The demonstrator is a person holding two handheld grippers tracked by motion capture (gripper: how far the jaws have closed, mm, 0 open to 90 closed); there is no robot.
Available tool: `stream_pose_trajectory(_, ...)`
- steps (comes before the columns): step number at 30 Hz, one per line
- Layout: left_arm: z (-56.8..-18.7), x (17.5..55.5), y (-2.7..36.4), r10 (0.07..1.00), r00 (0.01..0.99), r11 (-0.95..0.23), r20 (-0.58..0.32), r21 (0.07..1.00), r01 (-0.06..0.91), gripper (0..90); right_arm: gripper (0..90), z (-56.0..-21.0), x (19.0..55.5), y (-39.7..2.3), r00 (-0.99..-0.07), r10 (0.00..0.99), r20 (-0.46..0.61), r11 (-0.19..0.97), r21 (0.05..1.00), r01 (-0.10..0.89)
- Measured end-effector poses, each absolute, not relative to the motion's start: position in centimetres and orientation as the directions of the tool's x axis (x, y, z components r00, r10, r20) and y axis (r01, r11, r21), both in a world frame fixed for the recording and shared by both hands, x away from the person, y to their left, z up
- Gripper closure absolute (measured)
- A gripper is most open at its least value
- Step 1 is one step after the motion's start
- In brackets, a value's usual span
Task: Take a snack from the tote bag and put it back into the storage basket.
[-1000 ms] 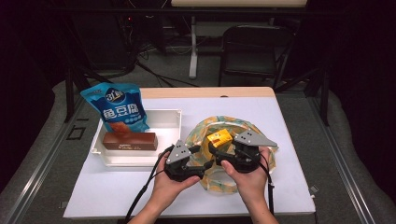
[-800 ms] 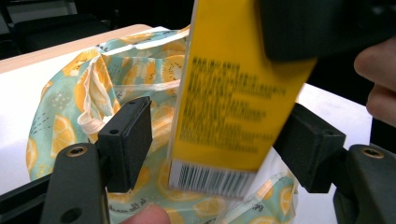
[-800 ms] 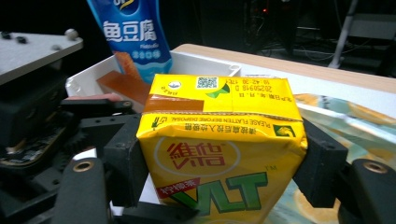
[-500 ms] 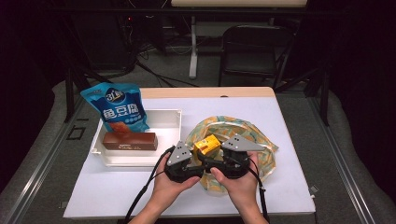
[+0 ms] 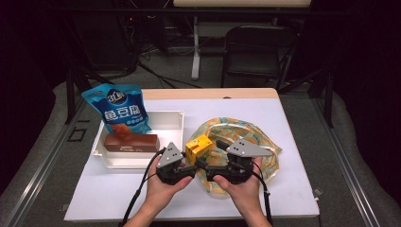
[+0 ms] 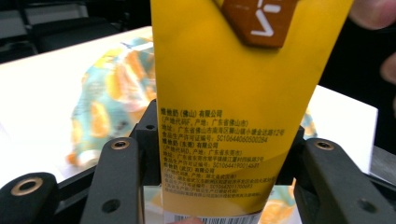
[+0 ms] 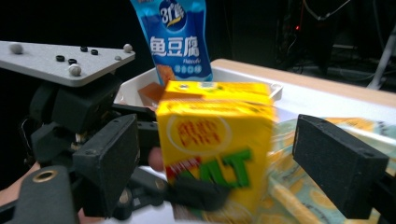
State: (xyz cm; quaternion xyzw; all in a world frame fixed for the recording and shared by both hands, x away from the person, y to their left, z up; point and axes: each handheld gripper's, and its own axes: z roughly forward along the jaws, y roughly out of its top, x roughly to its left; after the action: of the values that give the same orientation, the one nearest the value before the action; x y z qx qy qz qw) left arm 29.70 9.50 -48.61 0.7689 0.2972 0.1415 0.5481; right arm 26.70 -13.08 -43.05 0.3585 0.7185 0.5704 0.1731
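Both forearms enter from near table edge, hands side by side, palms inward, grippers pointing toward each other above patterned orange-teal fabric bag [image 5: 255, 137].

Left gripper [image 5: 188, 166]: jaws have just been closing, now half-wide, pads against both sides of small yellow cardboard drink carton [image 5: 198, 147]; carton upright between them in left gripper view [image 6: 233, 107].

Right gripper [image 5: 204, 169]: jaws have just been opening, spread wide, carton [image 7: 217, 154] between them, clear gap at one pad.

Carton off table, over bag's left edge, just right of white plastic tray [image 5: 176, 137].
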Motion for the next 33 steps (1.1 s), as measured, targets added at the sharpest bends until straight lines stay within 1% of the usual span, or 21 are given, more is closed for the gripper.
stream_pose_trajectory(2, -48.4, 29.9, 10.3, 0.636, 0.765, -0.211, -0.104, 0.930, 0.302, 51.5, 14.4, -42.8, 26.5, -13.7, -0.683, 0.708, 0.179, 0.065, 0.947, 0.315)
stream_pose_trajectory(3, -48.3, 30.1, 10.8, 0.626, 0.771, -0.209, -0.114, 0.929, 0.307, 51.5, 14.4, -42.7, 26.5, -14.0, -0.682, 0.709, 0.176, 0.066, 0.947, 0.313)
stream_pose_trajectory(7, -47.9, 30.5, 12.6, 0.655, 0.747, -0.184, -0.114, 0.935, 0.304, 51.5, 14.5, -42.9, 26.4, -15.1, -0.666, 0.725, 0.172, 0.063, 0.947, 0.314)
stream_pose_trajectory(9, -47.8, 30.7, 13.6, 0.670, 0.734, -0.174, -0.113, 0.937, 0.303, 51.4, 14.6, -43.4, 26.5, -15.7, -0.653, 0.736, 0.178, 0.060, 0.944, 0.324)
stream_pose_trajectory(10, -47.8, 30.7, 13.9, 0.692, 0.713, -0.163, -0.109, 0.940, 0.301, 51.5, 14.6, -43.7, 26.5, -16.0, -0.645, 0.743, 0.178, 0.060, 0.942, 0.329)
stream_pose_trajectory(12, -47.7, 31.0, 15.0, 0.689, 0.714, -0.159, -0.121, 0.937, 0.313, 51.5, 14.6, -44.5, 26.6, -16.5, -0.632, 0.753, 0.183, 0.060, 0.938, 0.342)
stream_pose_trajectory(15, -48.0, 31.4, 16.1, 0.728, 0.671, -0.117, -0.136, 0.941, 0.318, 51.5, 14.9, -45.5, 26.6, -17.2, -0.612, 0.769, 0.186, 0.064, 0.930, 0.363)
stream_pose_trajectory(16, -48.0, 31.6, 16.6, 0.720, 0.678, -0.117, -0.149, 0.937, 0.330, 51.5, 14.9, -45.7, 26.6, -17.5, -0.607, 0.773, 0.183, 0.069, 0.927, 0.367)
stream_pose_trajectory(18, -48.2, 31.8, 17.2, 0.735, 0.661, -0.103, -0.152, 0.938, 0.331, 51.5, 15.1, -46.1, 26.6, -17.9, -0.597, 0.779, 0.192, 0.059, 0.926, 0.374)
stream_pose_trajectory(24, -49.1, 32.6, 18.3, 0.765, 0.626, -0.091, -0.154, 0.936, 0.341, 51.5, 15.4, -46.9, 26.4, -18.9, -0.577, 0.794, 0.190, 0.060, 0.921, 0.385)
stream_pose_trajectory(33, -51.4, 34.2, 18.4, 0.782, 0.592, -0.066, -0.195, 0.918, 0.390, 51.4, 16.2, -47.8, 26.4, -19.8, -0.552, 0.810, 0.198, 0.052, 0.913, 0.404)
